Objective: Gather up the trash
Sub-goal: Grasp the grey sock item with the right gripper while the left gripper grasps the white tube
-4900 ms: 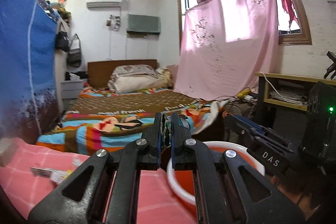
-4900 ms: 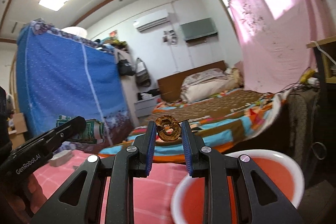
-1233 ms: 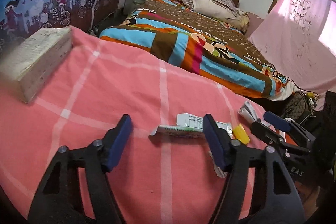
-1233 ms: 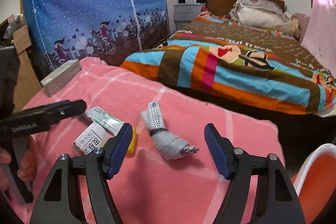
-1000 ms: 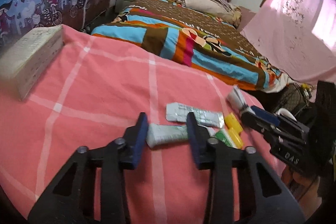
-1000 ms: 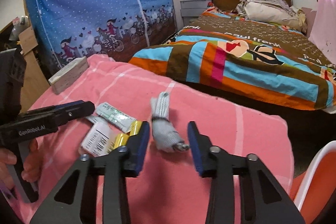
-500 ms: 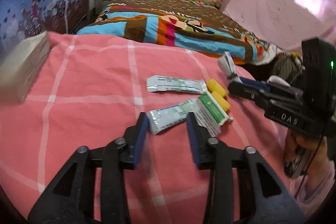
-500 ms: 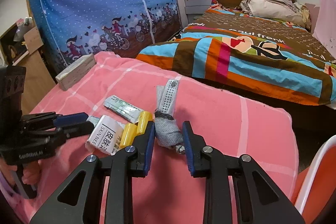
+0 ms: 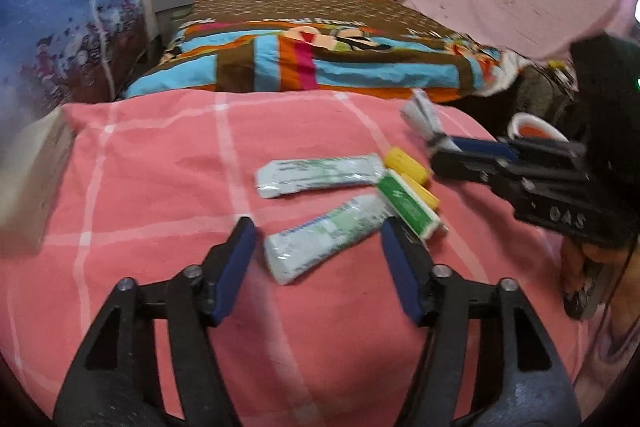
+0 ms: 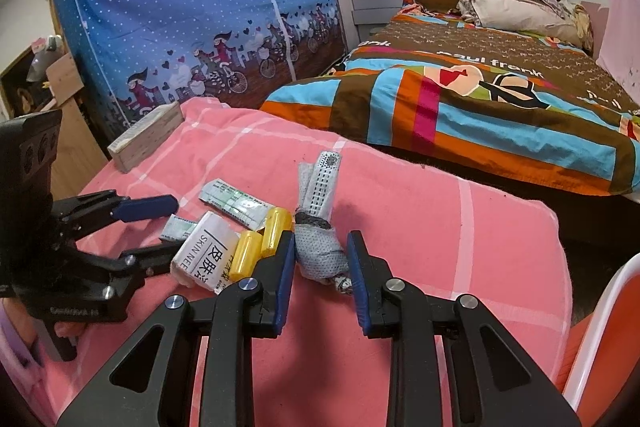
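Several trash pieces lie on pink checked cloth before striped bed. Left gripper jaws opening around tube. Right gripper pinches grey bundle.

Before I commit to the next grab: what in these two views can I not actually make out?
- Bin: cut off by the right wrist view's edge; its contents are unseen.
- Grey wad: its lower end sits behind the right gripper fingers.
- Nearest tube: print blurred in the left wrist view; left gripper jaws opening around it, not touching.
- White box: label partly hidden by the yellow caps.
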### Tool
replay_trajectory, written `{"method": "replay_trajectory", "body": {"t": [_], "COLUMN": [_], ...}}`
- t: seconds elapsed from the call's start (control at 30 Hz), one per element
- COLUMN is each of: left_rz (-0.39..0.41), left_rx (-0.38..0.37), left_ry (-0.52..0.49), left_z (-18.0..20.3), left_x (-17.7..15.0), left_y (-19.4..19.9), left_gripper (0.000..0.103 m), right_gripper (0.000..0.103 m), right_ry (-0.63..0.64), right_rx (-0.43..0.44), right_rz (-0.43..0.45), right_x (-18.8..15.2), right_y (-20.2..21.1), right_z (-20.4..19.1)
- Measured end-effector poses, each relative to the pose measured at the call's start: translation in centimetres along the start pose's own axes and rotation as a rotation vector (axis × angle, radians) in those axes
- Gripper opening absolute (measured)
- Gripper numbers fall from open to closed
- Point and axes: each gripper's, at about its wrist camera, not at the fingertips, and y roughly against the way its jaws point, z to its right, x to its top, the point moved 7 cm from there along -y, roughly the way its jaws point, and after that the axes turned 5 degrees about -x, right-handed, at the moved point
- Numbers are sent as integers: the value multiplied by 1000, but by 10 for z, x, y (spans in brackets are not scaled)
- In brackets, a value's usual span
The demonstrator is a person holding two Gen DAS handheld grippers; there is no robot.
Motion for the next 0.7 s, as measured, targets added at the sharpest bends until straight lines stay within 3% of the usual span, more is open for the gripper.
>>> {"method": "replay_trajectory", "body": {"t": [0.13,0.23,0.43,0.7], "left_rz": [-16,-23,-36,-5], "left_rx": [1,2,14,51], "left_ry": [-62,-79,-67,69], "left_z": [11,15,21,22], "left_x": [-5,-8,-12,-25], "left_y": [1,2,4,20], "left_gripper": [42,37,33,32], "right_gripper": [24,24,24,23], "right_ry": [-11,-8,-6,12], "right_rx": [9,9,11,15], "right_rz": [-2,-3,-4,27], "right_x": [0,-1,-2,-6], "right_y": [0,1,2,12], "right_z": [4,4,5,-1]}}
